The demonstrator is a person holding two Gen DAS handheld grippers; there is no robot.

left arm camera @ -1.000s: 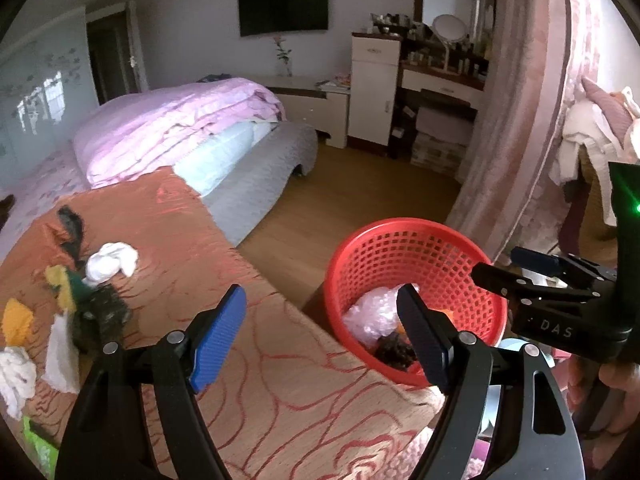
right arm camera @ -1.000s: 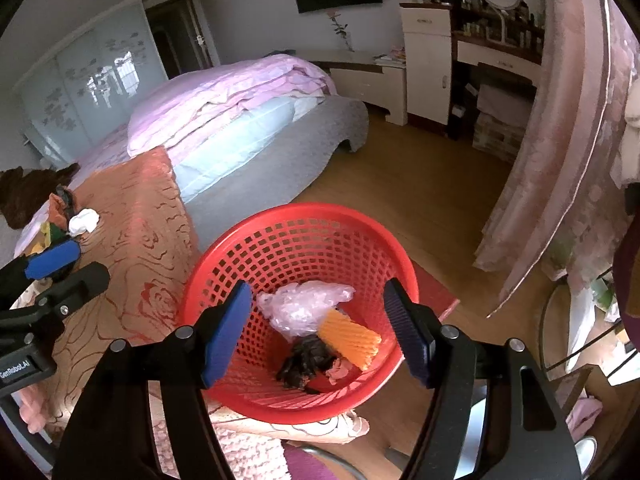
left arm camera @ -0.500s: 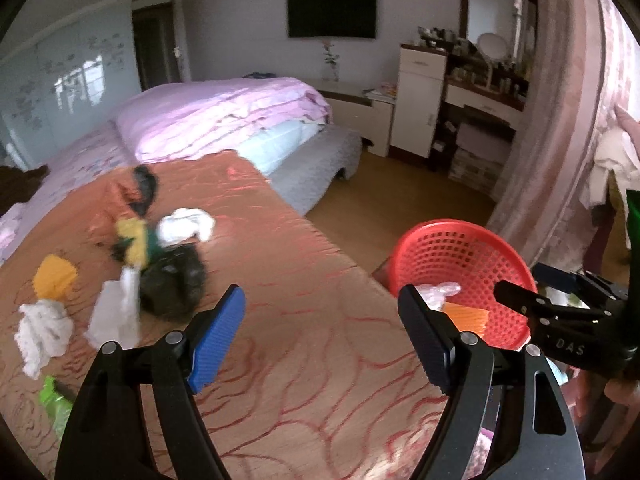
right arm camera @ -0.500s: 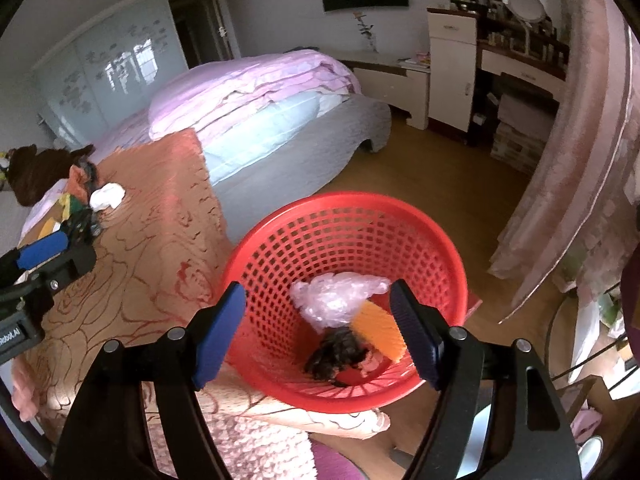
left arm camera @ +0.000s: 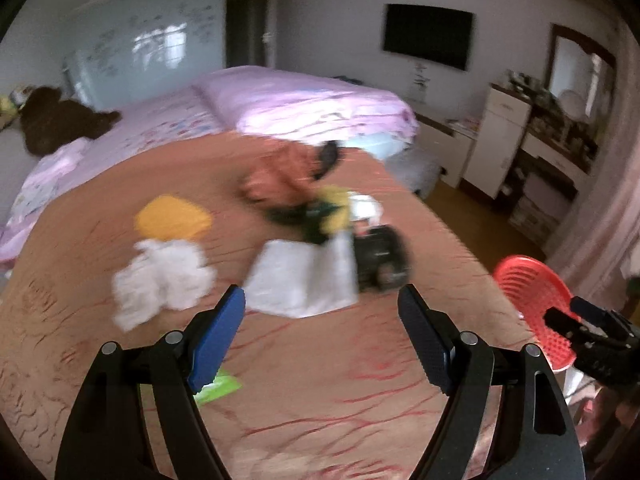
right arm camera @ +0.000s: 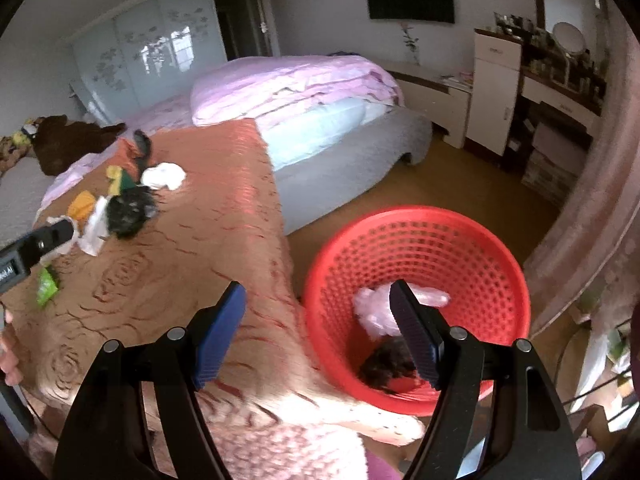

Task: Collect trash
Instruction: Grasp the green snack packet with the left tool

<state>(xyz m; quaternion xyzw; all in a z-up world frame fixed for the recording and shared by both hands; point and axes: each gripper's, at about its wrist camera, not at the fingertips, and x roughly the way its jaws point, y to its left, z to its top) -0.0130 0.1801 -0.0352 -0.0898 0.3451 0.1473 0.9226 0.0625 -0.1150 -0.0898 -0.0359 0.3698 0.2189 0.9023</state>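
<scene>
Bedroom setting: a bed with pink bedding at the upper centre of both views, and a rust-coloured patterned cover (left arm camera: 320,364) filling the foreground as the work surface.

Left gripper (left arm camera: 320,344): fingers apart, nothing between them. Over the last second its view has swung from the red basket (right arm camera: 416,248) to the litter on the cover; the basket (left arm camera: 532,304) now sits at the right edge of that view. Judgement: one deposit is finished and the left tool is lining up for the next pickup.

Right gripper (right arm camera: 318,332): fingers apart and empty, hanging over the near rim of the basket, which has slid from the centre of its view towards the lower right.

Task items, left view, blurred by motion: a flat white tissue (left arm camera: 300,280) just beyond the fingertips at centre; a crumpled white wad (left arm camera: 160,280) to its left; a yellow piece (left arm camera: 172,216) above that; a black crumpled bag (left arm camera: 380,258) touching the tissue's right edge; a green scrap (left arm camera: 218,388) low, beside the left finger. The yellow-green item and others behind are too smeared to identify.

Basket contents, right view: a clear plastic bag (right arm camera: 376,308) and a dark clump (right arm camera: 388,364).

Collection is judged partly done; most litter remains on the cover.
</scene>
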